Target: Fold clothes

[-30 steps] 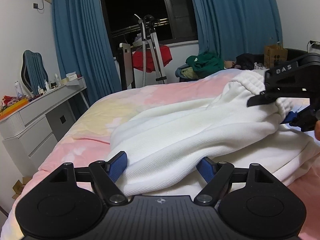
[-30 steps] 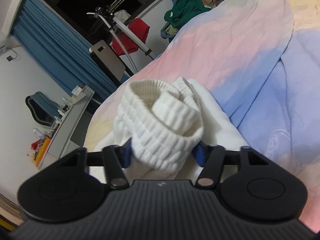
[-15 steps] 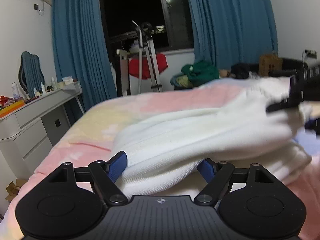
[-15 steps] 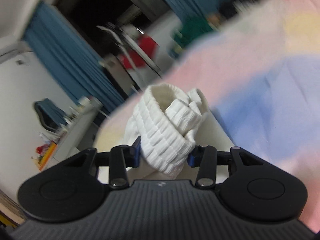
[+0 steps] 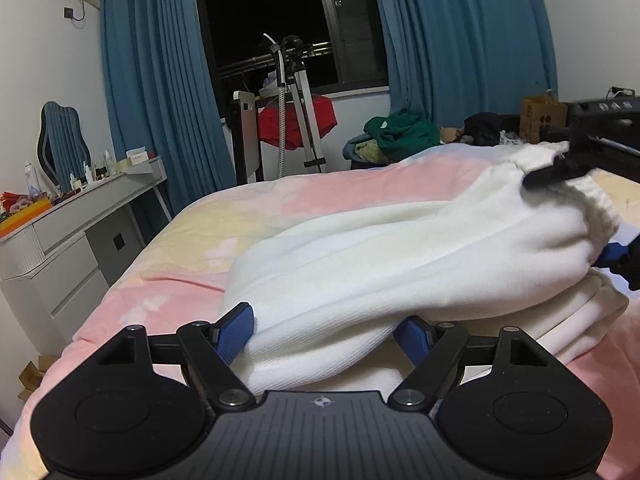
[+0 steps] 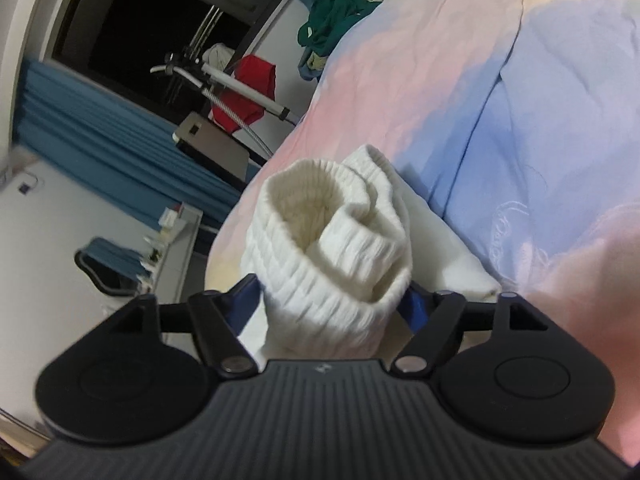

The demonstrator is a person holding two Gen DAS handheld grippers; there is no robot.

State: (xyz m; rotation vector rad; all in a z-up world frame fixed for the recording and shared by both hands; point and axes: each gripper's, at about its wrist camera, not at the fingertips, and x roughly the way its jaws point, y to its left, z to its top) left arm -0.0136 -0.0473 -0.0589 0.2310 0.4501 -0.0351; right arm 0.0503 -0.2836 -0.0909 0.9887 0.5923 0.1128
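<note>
The left wrist view sits low and level over the bed point(image 5: 280, 208), facing the window point(image 5: 280, 28). The right wrist view is rolled sideways, very close behind a white sleeve cuff point(image 6: 332, 256). Both share the garment, bed and window.

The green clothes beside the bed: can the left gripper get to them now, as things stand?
Probably not. The left gripper has the white sweater between its fingers, and the green clothes lie past the far edge of the bed. It would have to let go first.
</note>
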